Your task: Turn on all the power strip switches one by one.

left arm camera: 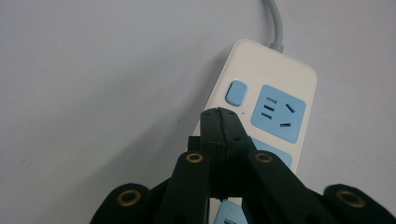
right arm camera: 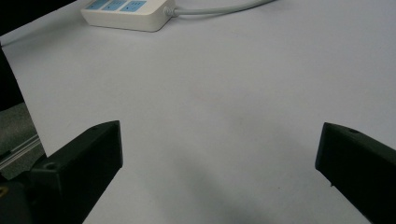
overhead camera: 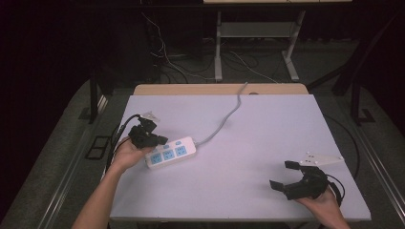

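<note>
A white power strip [overhead camera: 171,151] with blue sockets lies on the pale table's left half, its grey cord [overhead camera: 224,121] running to the far edge. My left gripper [overhead camera: 161,140] is shut, jaws pressed together with nothing between them. Its tip [left arm camera: 223,116] sits over the strip [left arm camera: 266,74] just below the blue switch button [left arm camera: 236,92]; whether it touches I cannot tell. A blue socket [left arm camera: 279,113] lies to the right of the tip. My right gripper [overhead camera: 282,174] rests near the front right, jaws wide open and empty [right arm camera: 219,140]. The strip [right arm camera: 126,14] lies far ahead of it.
The table [overhead camera: 267,138] has a wooden strip along its far edge [overhead camera: 219,89]. Behind it stand a metal frame [overhead camera: 258,43] and loose cables on the dark floor. A black cable [overhead camera: 117,138] trails from the left gripper over the table's left edge.
</note>
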`<move>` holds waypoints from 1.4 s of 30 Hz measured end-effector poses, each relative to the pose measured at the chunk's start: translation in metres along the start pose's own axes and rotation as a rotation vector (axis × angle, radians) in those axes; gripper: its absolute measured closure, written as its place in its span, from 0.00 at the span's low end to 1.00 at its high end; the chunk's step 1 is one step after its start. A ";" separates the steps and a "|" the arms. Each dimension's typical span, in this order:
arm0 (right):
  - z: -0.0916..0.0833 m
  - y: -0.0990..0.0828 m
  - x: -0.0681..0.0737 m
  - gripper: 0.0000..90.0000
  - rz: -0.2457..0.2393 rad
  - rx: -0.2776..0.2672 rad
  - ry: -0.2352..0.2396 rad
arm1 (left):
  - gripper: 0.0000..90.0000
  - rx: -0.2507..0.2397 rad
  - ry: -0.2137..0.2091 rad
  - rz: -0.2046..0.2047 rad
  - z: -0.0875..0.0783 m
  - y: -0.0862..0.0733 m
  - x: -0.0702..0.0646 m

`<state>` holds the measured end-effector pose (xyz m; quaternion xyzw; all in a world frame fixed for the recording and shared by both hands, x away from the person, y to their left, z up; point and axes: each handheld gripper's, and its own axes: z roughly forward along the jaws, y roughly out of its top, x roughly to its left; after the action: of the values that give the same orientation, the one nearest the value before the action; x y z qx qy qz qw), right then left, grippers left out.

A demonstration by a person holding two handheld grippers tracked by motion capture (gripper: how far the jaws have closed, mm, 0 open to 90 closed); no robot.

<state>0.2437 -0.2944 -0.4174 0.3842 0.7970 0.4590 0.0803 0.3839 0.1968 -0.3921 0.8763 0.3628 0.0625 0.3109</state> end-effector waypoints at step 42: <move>-0.001 0.000 0.000 0.01 -0.003 -0.002 -0.002 | 1.00 -0.008 -0.052 -0.055 0.013 -0.010 0.007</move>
<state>0.2427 -0.2950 -0.4169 0.3834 0.7971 0.4592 0.0819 0.3873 0.2000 -0.4095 0.8660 0.3783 0.0327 0.3254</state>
